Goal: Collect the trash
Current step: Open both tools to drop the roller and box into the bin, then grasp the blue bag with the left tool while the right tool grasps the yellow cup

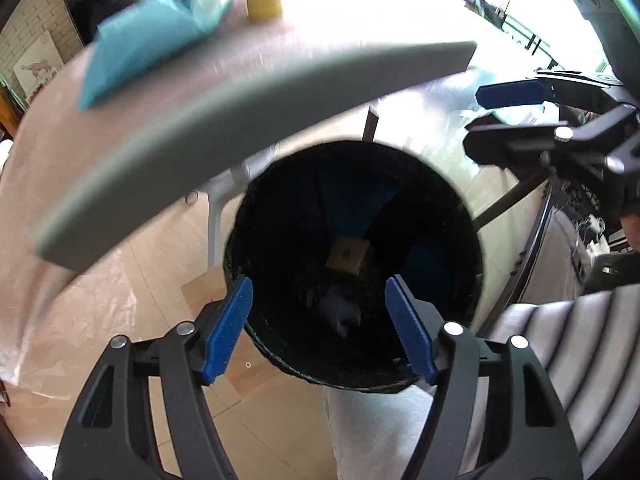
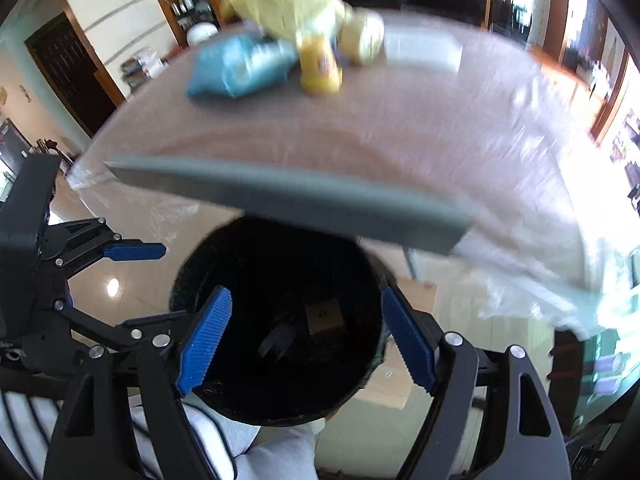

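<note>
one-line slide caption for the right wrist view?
Open right gripper above round black trash bin holding a brown box, below the table edge.

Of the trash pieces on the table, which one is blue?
The crumpled blue plastic bag, lying at the left of the pile on the table. The yellow bottle and yellow crumpled wrapper beside it are not blue.

Glossy tiled floor (image 2: 132, 280), dark doorway (image 2: 68, 76), bright windows (image 1: 400, 4)

Both the left gripper (image 1: 318, 330) and right gripper (image 2: 306, 342) have black plastic linkage arms, silver pivot screws and ridged blue fingers (image 1: 226, 330); the person's trousers (image 2: 276, 454) are pale grey.
</note>
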The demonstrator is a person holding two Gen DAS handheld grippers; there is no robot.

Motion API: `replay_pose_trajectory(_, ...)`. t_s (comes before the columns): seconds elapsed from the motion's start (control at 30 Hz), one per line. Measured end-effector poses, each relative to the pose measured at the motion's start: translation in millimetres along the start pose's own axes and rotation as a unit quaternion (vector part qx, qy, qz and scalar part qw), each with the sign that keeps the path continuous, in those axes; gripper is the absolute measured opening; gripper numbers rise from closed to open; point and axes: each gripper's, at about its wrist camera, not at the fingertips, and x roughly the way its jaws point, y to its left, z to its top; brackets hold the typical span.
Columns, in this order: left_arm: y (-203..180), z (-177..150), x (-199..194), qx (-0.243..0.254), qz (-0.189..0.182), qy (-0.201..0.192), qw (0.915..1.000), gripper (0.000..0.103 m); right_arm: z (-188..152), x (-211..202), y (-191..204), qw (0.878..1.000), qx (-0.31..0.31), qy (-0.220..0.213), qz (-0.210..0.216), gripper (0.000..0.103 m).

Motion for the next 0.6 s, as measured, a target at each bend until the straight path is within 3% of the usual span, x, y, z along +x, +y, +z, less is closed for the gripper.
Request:
replay_pose_trajectory(0.07, 1.1, 2.9, -22.8, -0.002, -0.005, -0.030, 0.9995, 0.091, 7.7, -25.2, 0.1, 0.999, -0.009, -0.039, -0.014, 0.088)
replay_pose_trajectory(0.17, 9.9, 15.6, -59.4, -0.014, -0.008, -0.081, 0.9966, 0.093, 28.1, -50.9, -4.5, 0.995, -0.009, -0.088, -0.034, 0.094)
replay_pose_trajectory(0.3, 38.1, 41.4, -82.4, -0.055, 0.010, -0.135, 0.9893, 0.102, 64.7, -56.9, -23.1, 0.990, 0.005, -0.130, -0.057, 0.099)
replay_pose_trajectory(0.43, 74.0, 74.1, -74.2, -0.100, 0.007, -0.149, 0.9838, 0.102, 105.6, -34.4, -49.0, 0.990, 0.017, -0.123, -0.071, 0.099)
replay_pose_trajectory(0.6, 107.2, 102.6, -51.8, -0.110, -0.001, -0.132, 0.9851, 0.102, 143.3, -4.2, -65.7, 0.991, 0.038, -0.106, -0.070, 0.099)
